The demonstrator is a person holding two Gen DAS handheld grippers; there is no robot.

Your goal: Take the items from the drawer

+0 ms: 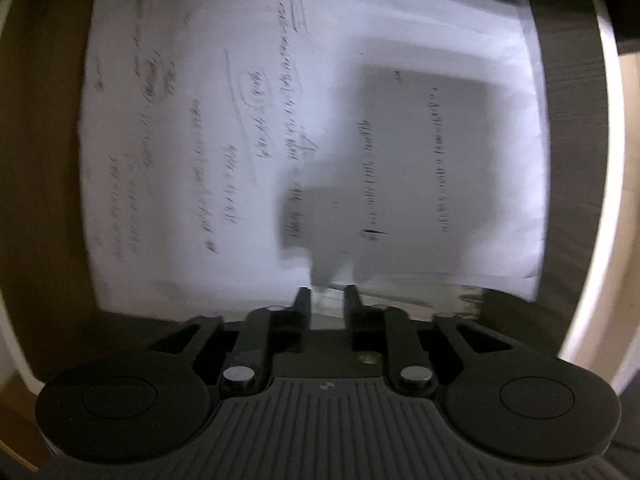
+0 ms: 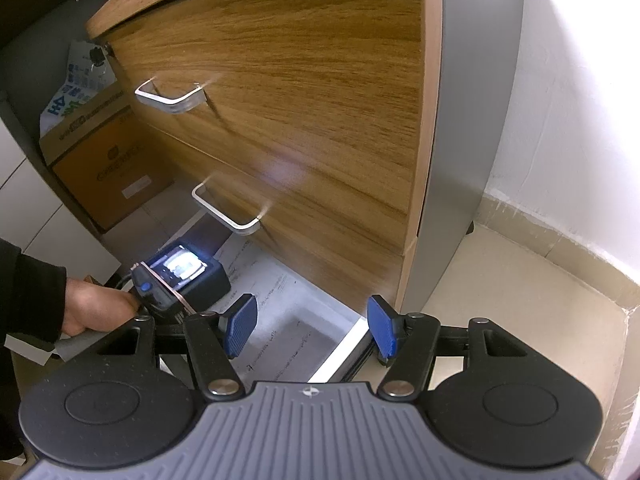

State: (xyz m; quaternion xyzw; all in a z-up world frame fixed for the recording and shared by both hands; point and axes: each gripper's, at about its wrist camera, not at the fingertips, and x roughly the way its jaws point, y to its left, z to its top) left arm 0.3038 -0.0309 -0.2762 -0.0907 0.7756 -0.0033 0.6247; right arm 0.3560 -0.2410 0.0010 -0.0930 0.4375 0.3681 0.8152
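A stack of white handwritten papers [image 1: 280, 120] lies flat in the open bottom drawer [image 1: 44, 160]. My left gripper [image 1: 327, 294] hovers over the near edge of the papers, its fingers a small gap apart with the paper edge showing between them; whether it grips is unclear. In the right wrist view the papers [image 2: 288, 308] show in the drawer, with the left gripper's body [image 2: 180, 280] held by a hand above them. My right gripper [image 2: 310, 326] is open and empty above the drawer's white side wall [image 2: 340, 350].
Two closed wooden drawers with metal handles [image 2: 172, 96] [image 2: 228, 210] stand above the open one. A cardboard box [image 2: 108, 168] sits to the left of the cabinet. Tiled floor [image 2: 520, 300] and a white wall lie to the right.
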